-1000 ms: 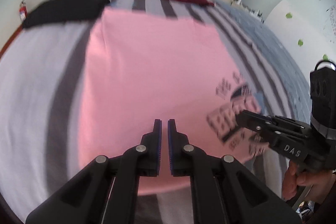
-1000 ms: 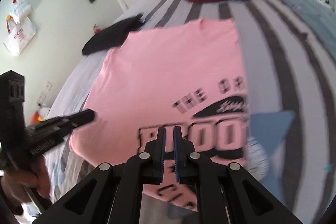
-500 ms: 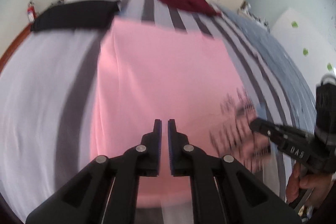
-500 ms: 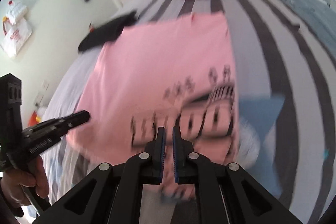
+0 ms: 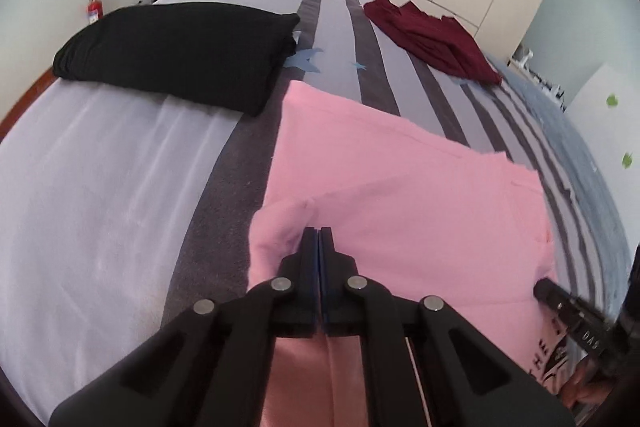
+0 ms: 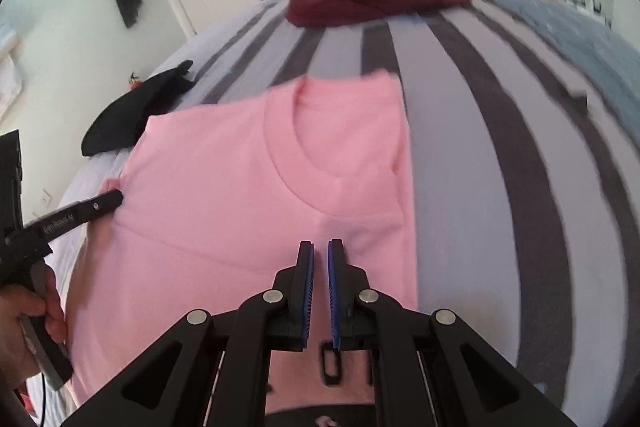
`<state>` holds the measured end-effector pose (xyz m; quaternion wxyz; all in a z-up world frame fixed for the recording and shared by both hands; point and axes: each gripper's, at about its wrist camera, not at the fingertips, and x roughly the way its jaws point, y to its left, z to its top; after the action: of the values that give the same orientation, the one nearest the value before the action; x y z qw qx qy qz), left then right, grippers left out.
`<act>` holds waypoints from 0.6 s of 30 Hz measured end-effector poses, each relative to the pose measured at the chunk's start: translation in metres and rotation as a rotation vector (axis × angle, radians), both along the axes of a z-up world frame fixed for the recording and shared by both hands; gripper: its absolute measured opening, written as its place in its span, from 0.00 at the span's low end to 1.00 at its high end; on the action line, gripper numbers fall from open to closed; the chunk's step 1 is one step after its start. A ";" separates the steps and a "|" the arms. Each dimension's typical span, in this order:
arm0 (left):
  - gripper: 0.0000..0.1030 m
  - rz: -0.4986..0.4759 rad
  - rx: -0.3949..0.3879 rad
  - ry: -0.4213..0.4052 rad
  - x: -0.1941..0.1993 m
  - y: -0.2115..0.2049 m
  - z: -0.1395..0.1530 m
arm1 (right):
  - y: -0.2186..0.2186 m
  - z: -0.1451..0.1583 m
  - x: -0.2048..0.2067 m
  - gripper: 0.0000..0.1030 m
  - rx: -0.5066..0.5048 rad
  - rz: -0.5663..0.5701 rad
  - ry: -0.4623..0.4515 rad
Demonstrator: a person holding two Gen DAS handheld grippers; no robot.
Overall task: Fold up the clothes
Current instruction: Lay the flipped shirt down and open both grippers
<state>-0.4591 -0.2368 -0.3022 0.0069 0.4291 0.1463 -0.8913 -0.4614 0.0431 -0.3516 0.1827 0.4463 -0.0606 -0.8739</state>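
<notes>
The pink T-shirt (image 5: pixel 400 195) is spread on the striped bed cover (image 5: pixel 120 187), its neckline (image 6: pixel 296 163) turned toward the far end of the bed; a printed part of it is glimpsed only at the near edge, beside the right claw in the left wrist view. The left claw (image 5: pixel 319 233) is clenched on a bunched fold of the pink fabric, which rises in a small hump just left of its tips. The right claw (image 6: pixel 321 247) is seen nearly closed with a narrow slit between the blue pads; pink cloth lies directly under and behind it, and a grip on the near hem is judged likely, though the pinch itself is hidden below the fingers.

The relation on which the coming move turns is judged to be this: the shirt's long axis runs away from both claws, from the near hem toward the collar; the two claws are set side by side across that axis, the left at the shirt's left edge, the right nearer the neckline side; a forward carry along that axis is what the fold seems to call for; neither hand is clearly nearer the collar.

A folded black garment (image 5: pixel 180 47) lies well apart at the far left; a maroon garment (image 5: pixel 432 39) lies crumpled at the far end.
</notes>
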 end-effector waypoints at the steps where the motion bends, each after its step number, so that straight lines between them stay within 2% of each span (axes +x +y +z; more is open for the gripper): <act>1: 0.02 0.005 0.012 0.001 0.000 -0.002 0.000 | 0.003 -0.002 0.002 0.06 -0.015 -0.006 -0.005; 4: 0.02 0.017 0.018 -0.002 -0.004 -0.003 0.006 | 0.005 0.004 0.001 0.06 -0.014 -0.009 -0.010; 9: 0.02 -0.056 -0.064 0.065 -0.017 0.013 0.029 | -0.003 0.025 -0.018 0.09 -0.014 0.002 0.021; 12: 0.02 -0.103 -0.113 0.021 -0.035 0.023 0.020 | -0.011 0.030 -0.044 0.10 -0.019 0.008 0.049; 15: 0.03 -0.081 -0.111 -0.041 -0.041 0.015 0.000 | -0.017 0.019 -0.067 0.11 0.009 0.010 0.039; 18: 0.03 -0.060 -0.068 -0.037 -0.042 0.005 -0.002 | -0.011 -0.004 -0.084 0.08 0.003 -0.005 -0.014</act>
<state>-0.5015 -0.2321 -0.3039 -0.0026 0.4490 0.1027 -0.8876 -0.5456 0.0322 -0.3552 0.1796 0.4525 -0.0619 -0.8713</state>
